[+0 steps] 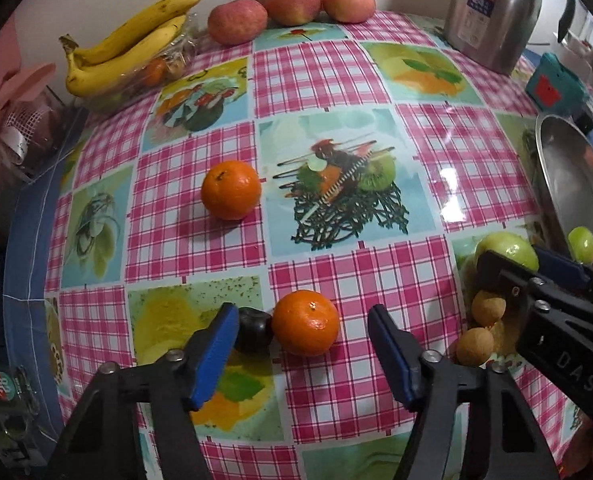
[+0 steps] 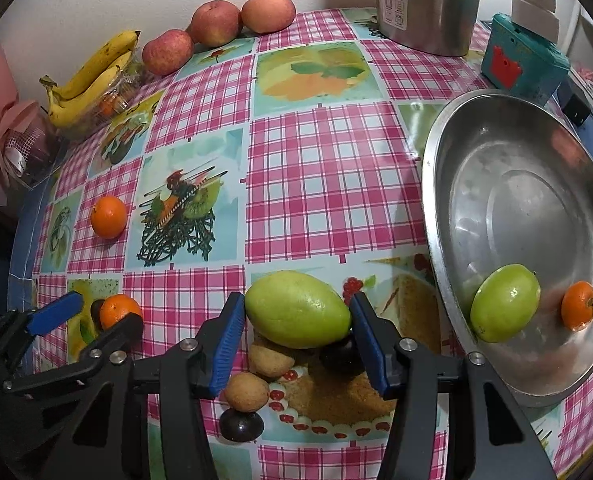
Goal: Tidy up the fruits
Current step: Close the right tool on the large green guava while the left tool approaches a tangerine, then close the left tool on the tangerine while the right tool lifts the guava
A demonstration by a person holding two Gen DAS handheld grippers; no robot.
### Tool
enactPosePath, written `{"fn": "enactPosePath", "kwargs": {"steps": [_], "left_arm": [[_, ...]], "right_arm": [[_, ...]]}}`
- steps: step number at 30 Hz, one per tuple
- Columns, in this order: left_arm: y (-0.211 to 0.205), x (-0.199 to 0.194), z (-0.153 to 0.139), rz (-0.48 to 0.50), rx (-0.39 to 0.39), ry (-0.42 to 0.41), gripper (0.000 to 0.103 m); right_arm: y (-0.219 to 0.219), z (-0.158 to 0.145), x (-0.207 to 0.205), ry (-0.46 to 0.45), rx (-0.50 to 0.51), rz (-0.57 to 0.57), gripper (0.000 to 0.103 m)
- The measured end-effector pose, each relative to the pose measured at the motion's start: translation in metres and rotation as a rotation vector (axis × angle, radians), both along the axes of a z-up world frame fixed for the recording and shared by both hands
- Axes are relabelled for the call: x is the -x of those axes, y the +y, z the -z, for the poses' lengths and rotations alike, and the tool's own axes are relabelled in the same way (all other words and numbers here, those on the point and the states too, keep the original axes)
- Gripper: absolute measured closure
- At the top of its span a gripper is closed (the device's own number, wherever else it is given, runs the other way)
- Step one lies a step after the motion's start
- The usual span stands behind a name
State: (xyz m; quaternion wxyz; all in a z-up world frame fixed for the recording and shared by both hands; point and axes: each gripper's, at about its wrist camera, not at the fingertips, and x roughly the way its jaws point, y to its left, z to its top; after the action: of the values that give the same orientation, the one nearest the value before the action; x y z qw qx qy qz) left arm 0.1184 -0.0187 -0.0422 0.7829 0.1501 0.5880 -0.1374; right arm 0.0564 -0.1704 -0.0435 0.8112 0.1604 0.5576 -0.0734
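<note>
The large, smooth, pale-green oval fruit [image 2: 298, 310] between the right tongs [image 2: 298, 334] looks firm and fairly heavy for its size, with a glossy skin that could slip under the blue pads [image 2: 227, 344]. It probably takes best across its widest middle, along the short axis, with steady rather than hard pressure, since a ripe one would bruise. The jaws stand spread on either side of it, the pads close to its ends; I cannot tell whether they touch it. It does not look clamped.

This fruit lies on the pink-checked, fruit-printed vinyl table [image 2: 328, 184], just beside the rim of the wide stainless-steel basin [image 2: 436, 200]. Small tan round fruits [image 2: 246, 392] and dark, plum-like ones [image 2: 241, 424] crowd under and in front of it, so a low approach risks knocking them about. In the basin already sit a similar green fruit [image 2: 504, 308] and a small orange mandarin [image 2: 578, 306], which suggests the basin is where the pieces go.

The left tongs [image 1: 300, 356] are also released, jaws wide around a small, round, dimpled orange mandarin [image 1: 305, 322] that touches a dark glossy fruit [image 1: 252, 330] on its left. The mandarin should be light and slightly soft, with a skin that gives good grip; a gentle squeeze across its middle should do. A second mandarin [image 1: 231, 190] sits farther up the table, well apart.
</note>
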Motion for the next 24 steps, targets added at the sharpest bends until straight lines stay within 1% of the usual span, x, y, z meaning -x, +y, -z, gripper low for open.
{"fn": "enactPosePath", "kwargs": {"steps": [1, 4, 6, 10, 11, 21, 24], "left_arm": [[-0.0007, 0.0006, 0.0006, 0.002, -0.004, 0.0, 0.044], [-0.0016, 0.0021, 0.0008, 0.005, -0.018, -0.012, 0.047], [-0.0022, 0.0027, 0.0012, 0.005, -0.031, -0.023, 0.056], [-0.0017, 0.0018, 0.0008, 0.006, -0.019, -0.025, 0.06], [-0.0022, 0.0021, 0.0004, 0.009, -0.011, -0.022, 0.065], [-0.0051, 0.0045, -0.0002, 0.013, -0.003, -0.026, 0.066], [-0.003, 0.0032, -0.0023, -0.005, 0.02, -0.029, 0.067]], "right_arm": [[0.0004, -0.0005, 0.0, 0.0, 0.0, 0.001, 0.048], [0.0001, -0.0015, 0.0007, 0.0, -0.003, 0.0, 0.048], [-0.0002, -0.0018, 0.0011, 0.0, -0.008, 0.002, 0.048], [-0.0013, -0.0019, 0.0014, 0.0, -0.012, 0.004, 0.048], [-0.0014, -0.0018, 0.0014, 0.0, -0.013, 0.004, 0.048], [-0.0019, -0.0021, 0.0021, 0.001, -0.02, 0.008, 0.048], [-0.002, -0.002, 0.0019, 0.001, -0.023, 0.008, 0.048]]}}
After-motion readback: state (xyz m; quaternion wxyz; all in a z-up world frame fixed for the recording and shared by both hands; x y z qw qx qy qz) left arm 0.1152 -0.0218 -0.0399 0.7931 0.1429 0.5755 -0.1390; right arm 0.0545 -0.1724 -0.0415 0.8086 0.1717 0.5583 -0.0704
